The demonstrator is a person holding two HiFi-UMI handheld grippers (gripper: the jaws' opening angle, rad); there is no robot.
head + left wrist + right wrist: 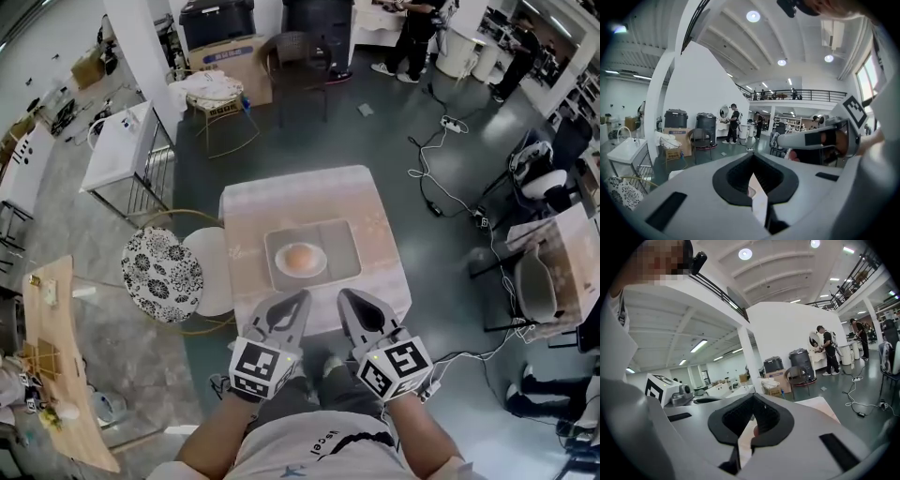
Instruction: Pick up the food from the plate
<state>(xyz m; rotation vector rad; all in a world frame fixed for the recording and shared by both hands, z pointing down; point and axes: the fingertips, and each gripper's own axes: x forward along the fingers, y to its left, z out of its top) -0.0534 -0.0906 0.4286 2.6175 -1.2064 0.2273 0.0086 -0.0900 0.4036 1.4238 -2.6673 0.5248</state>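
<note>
The left gripper (300, 298), jaws clenched on nothing, hovers at the counter's (309, 192) near edge. Just beyond, what looks like a bun (300, 258) sits centred on the plate (280, 270). The right gripper (345, 295) is likewise clenched and empty. If the jaws come down unopened, they could shove the bun off.

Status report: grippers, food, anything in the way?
Both shut and empty: left gripper, right gripper, side by side just short of the plate. Round food on it, untouched. Nothing between grippers and plate.
</note>
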